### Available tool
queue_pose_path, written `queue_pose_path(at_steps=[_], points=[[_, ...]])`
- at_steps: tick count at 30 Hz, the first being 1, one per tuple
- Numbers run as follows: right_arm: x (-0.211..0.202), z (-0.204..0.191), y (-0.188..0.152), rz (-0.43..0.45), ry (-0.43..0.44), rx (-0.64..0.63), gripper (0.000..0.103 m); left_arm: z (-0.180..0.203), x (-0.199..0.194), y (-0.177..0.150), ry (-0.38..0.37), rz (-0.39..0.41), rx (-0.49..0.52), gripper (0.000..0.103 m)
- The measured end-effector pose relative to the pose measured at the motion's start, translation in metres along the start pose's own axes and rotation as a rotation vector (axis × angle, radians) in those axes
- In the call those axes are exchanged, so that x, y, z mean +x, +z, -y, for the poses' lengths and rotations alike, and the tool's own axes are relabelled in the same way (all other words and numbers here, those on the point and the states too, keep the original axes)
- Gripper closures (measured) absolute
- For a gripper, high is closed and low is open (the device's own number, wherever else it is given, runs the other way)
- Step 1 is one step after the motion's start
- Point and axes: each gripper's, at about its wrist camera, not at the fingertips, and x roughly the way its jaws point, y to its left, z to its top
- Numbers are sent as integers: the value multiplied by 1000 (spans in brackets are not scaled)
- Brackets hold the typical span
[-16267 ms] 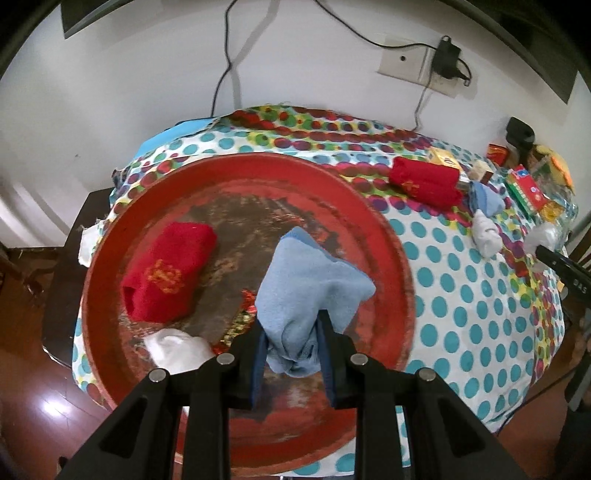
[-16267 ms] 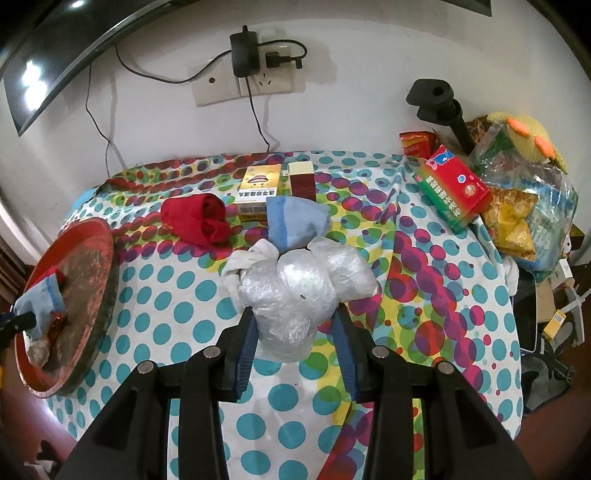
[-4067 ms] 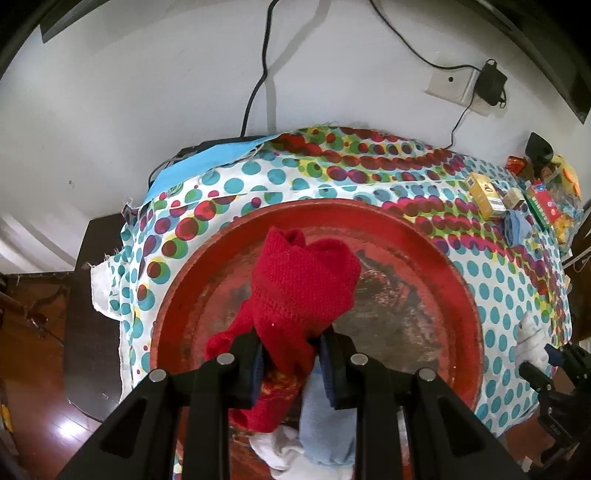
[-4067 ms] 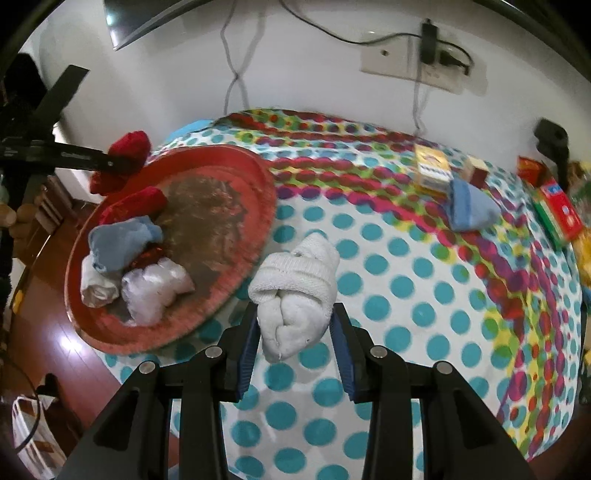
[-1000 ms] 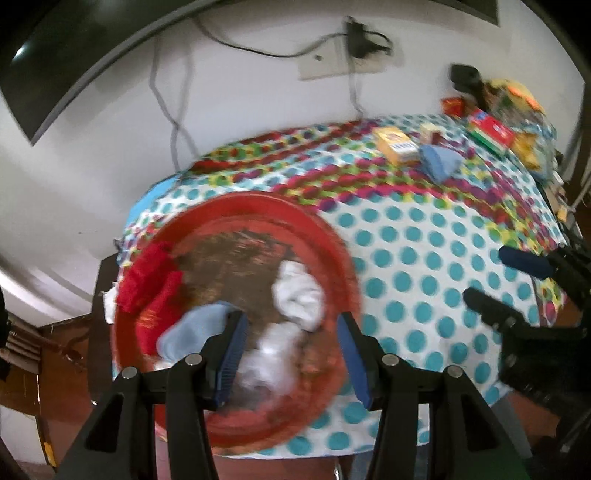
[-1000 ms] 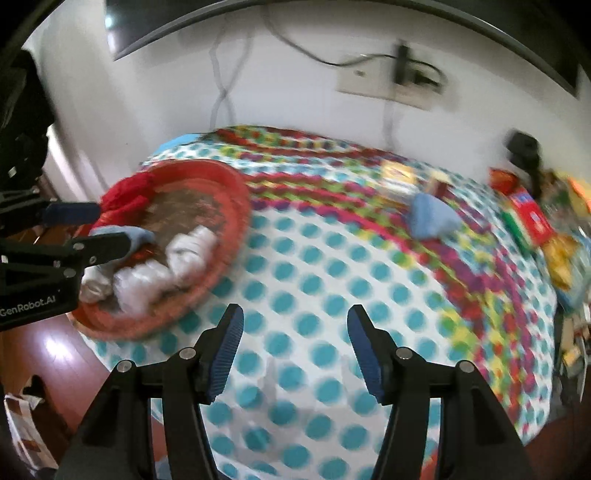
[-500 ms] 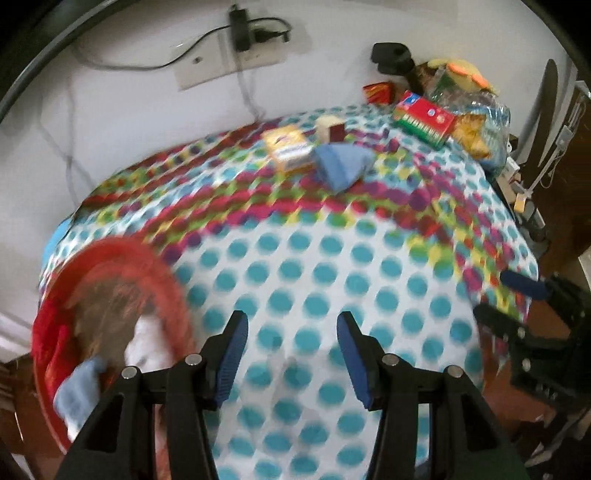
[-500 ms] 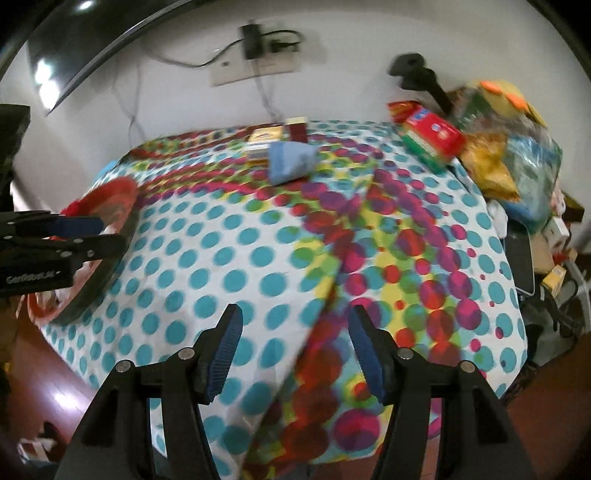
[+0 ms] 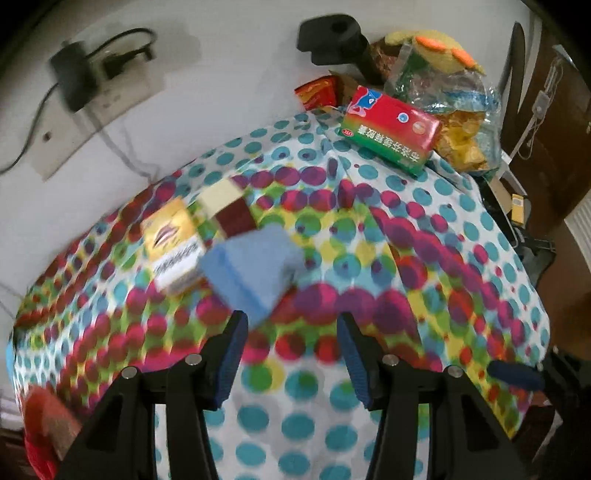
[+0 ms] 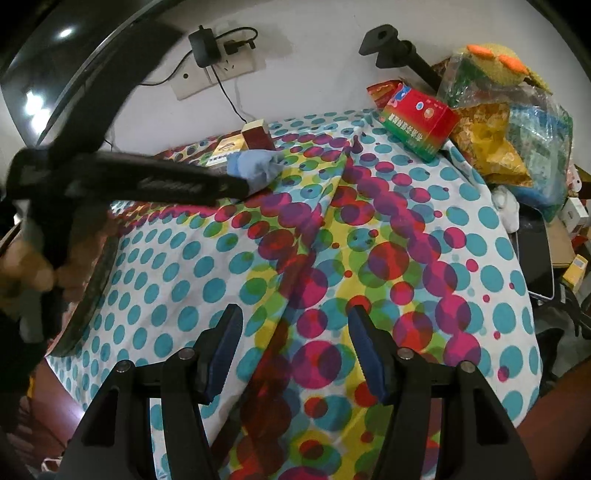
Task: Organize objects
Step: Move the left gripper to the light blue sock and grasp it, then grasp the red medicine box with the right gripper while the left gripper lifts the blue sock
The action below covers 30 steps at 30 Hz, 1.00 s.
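Note:
A folded light blue sock (image 9: 255,269) lies on the polka-dot tablecloth (image 9: 369,266), just beyond my left gripper (image 9: 291,325), which is open and empty with the sock slightly left of its gap. In the right wrist view the same sock (image 10: 255,168) sits at the far side, with the left gripper (image 10: 236,188) reaching in from the left, its tip beside the sock. My right gripper (image 10: 295,325) is open and empty over the cloth near the front edge. A sliver of the red tray (image 9: 40,424) shows at bottom left.
A yellow box (image 9: 173,243) and a cream-and-maroon box (image 9: 229,206) stand behind the sock. A red-and-green carton (image 9: 391,129), snack bags (image 9: 454,110) and a black stand (image 9: 332,33) crowd the back right corner. A wall socket with charger (image 9: 81,81) is behind.
My left gripper has swung right, away from the red tray, and closed in on the blue sock. My right gripper has shifted a little right and stays open.

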Motion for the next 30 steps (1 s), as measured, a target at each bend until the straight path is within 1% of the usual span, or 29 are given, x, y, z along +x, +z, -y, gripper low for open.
queue_pose_path(at_steps=[2,3,4,8,10,12,13,14,16,17,18,19,20,21,23,24,27,30], points=[[4,4,3,-5,7,-1,46,3,11,9,17,-3,25,51],[6,6,5,-5,8,-1,46,3,17,13,38,-4,36,51],[9,7,7,-4,9,-3,46,2,23,16,62,-5,40,51],[19,12,17,2,9,-9,46,-4,39,23,91,-7,36,51],[25,17,23,7,0,-15,46,-8,44,24,105,-1,34,46],[29,24,30,15,-8,-4,46,-14,50,23,131,-1,28,45],[30,29,34,18,-8,5,46,-20,55,22,146,-5,12,43],[31,33,37,21,-10,12,46,-27,54,21,125,8,-17,43],[32,40,43,35,-19,29,46,-46,56,19,44,6,-108,43],[32,43,45,38,-20,33,46,-54,57,18,14,6,-152,46],[33,45,47,42,-21,36,46,-62,56,17,13,10,-178,51],[34,46,49,48,-27,34,46,-65,55,16,10,14,-189,60],[35,47,51,52,-34,30,46,-69,53,15,19,16,-192,66],[36,47,53,56,-39,28,46,-72,50,13,20,18,-194,75],[41,50,58,59,-56,23,46,-80,44,6,-41,22,-235,77],[43,53,61,60,-63,21,46,-84,40,-1,-56,24,-254,77],[47,62,72,79,-88,25,45,-83,29,-19,-49,16,-245,77],[49,74,85,102,-123,20,35,-79,18,-40,-60,12,-254,77]])
